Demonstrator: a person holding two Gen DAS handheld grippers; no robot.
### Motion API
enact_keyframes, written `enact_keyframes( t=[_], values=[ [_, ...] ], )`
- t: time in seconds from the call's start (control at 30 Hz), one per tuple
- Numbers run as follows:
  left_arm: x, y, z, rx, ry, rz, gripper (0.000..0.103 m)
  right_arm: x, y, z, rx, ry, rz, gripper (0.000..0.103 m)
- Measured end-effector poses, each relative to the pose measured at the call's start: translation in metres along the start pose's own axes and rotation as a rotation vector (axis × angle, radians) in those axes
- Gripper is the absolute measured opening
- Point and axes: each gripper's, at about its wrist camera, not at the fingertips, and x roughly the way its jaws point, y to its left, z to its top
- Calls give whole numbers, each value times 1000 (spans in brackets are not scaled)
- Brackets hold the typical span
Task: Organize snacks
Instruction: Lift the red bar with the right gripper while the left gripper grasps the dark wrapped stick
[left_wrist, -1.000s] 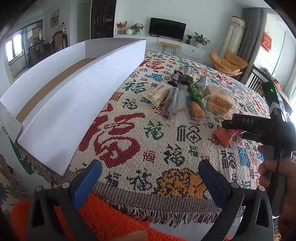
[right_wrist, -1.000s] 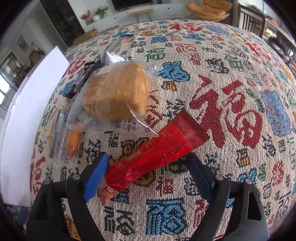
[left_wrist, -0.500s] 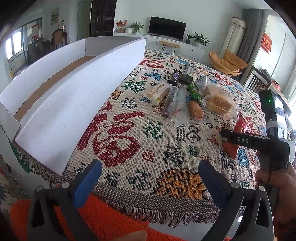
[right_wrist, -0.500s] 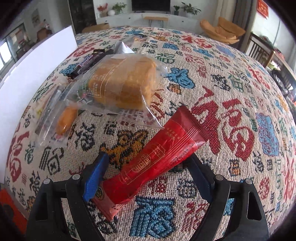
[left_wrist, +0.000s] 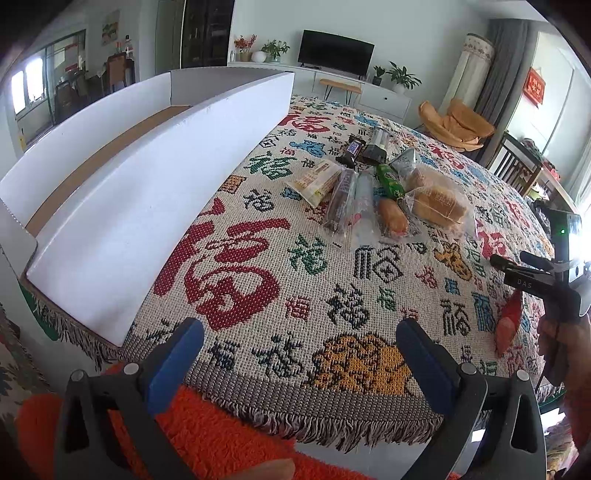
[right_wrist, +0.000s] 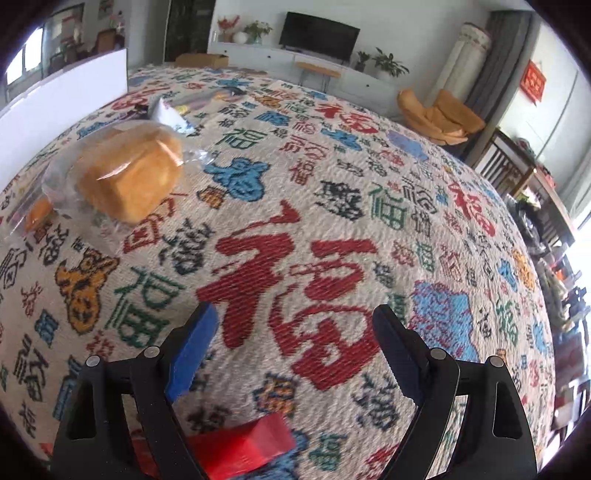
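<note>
Our right tool (right_wrist: 291, 332) has pulled back from the red snack packet (right_wrist: 240, 446), now at the frame's bottom edge beneath its wide jaws. Left tool (left_wrist: 299, 354) gapes wide. At upper left, the white box (left_wrist: 147, 206) shows only its brown floor.

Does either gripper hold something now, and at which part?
Left gripper holds nothing. Right gripper stands open; the red packet sits near its finger bases, but a hold cannot be told.

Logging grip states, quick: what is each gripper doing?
Left gripper: open, empty.
Right gripper: open; red packet low between its fingers, not clamped.
</note>
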Motion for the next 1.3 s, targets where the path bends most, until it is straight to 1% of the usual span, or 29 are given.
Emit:
enact_keyframes(
  t=[0.03,0.1,0.13,0.17,0.3,0.37,0.4,0.47,0.53,0.57,0.63,0.67,0.7,0.73,0.77,0.83,0.93,0.97,1.0,1.03,1.07,1.1,1.13,1.17,1.23,1.27,1.3],
  values=[
    [1,1,0,-3,5,-4,103,3,-8,-1,16,-9,33,88],
    [3,2,1,-9,18,-16,103,8,-24,-5,75,-16,125,88],
    [4,2,1,-13,27,-19,103,12,-30,-6,113,-7,167,89],
    [5,3,1,-19,36,-22,103,13,-36,-7,140,-7,188,89],
    [13,7,2,-54,82,-39,103,12,-34,-6,139,-5,173,89],
    [17,8,2,-70,105,-26,103,14,-34,-5,143,-5,177,89],
    [19,8,2,-73,119,-20,103,14,-34,-5,142,-5,176,89],
    [26,5,6,-67,159,-37,103,14,-35,-6,143,-5,176,89],
    [34,1,20,-44,190,-47,103,14,-35,-6,142,-5,176,89],
    [37,-2,32,-24,181,-36,103,14,-35,-6,142,-5,175,89],
    [39,-6,65,9,123,-8,103,14,-34,-6,142,-5,176,89],
    [43,-7,83,21,96,-13,103,14,-35,-6,142,-5,175,89],
    [51,-8,102,33,88,-23,103,14,-35,-6,142,-5,176,89],
    [63,-9,118,47,99,-24,103,14,-35,-6,143,-5,177,89],
    [75,-10,130,67,119,-8,102,14,-34,-6,143,-5,176,89],
    [93,-14,141,97,158,2,101,14,-34,-6,143,-5,176,89],
    [95,-23,133,134,161,-62,100,14,-33,-6,143,-5,176,89],
    [96,-27,129,150,162,-65,97,14,-34,-5,143,-5,176,89],
    [97,-32,124,165,159,-50,93,14,-33,-5,142,-5,176,89],
    [98,-35,120,178,155,-28,84,13,-33,-6,143,-6,175,89],
    [100,-37,118,184,154,-11,70,14,-33,-5,143,-6,174,89],
    [101,-38,116,179,159,-9,63,14,-33,-5,143,-6,173,89],
    [105,-36,117,161,170,-22,49,14,-34,-6,144,-6,173,89],
    [108,-34,117,134,184,-44,40,14,-35,-6,144,-6,173,89],
    [113,-29,116,89,208,-94,36,13,-34,-6,144,-6,173,89],
    [115,-29,115,82,211,-101,35,14,-34,-6,143,-6,173,89],
    [116,-30,113,88,210,-91,35,14,-34,-6,143,-6,173,89]
  ],
)
